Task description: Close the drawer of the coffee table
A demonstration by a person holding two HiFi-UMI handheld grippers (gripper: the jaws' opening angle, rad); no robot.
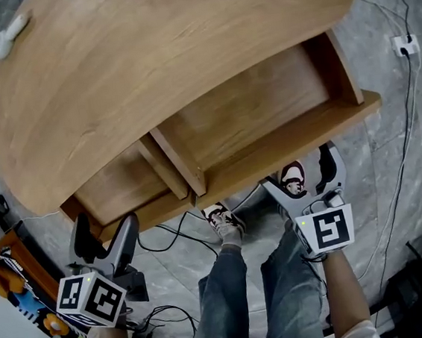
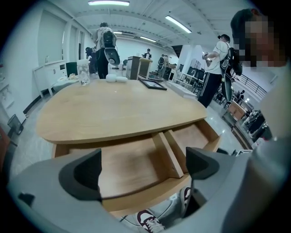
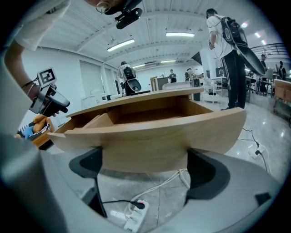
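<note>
- The right gripper point(image 3: 145, 175) was held low, jaws spread with nothing between them, its tips at the curved front of the drawer point(image 3: 150, 132); contact could not be told.
- The left gripper point(image 2: 145, 170), jaws also apart and empty, hung near that front's left end.
- The drawer stood pulled out toward the person, its long axis running left to right.
- Beyond it lay the coffee table point(image 1: 147, 59) top.

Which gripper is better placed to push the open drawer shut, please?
The right gripper: its open jaws face the drawer front squarely, close up. The left gripper sits higher, looking down over it.
</note>
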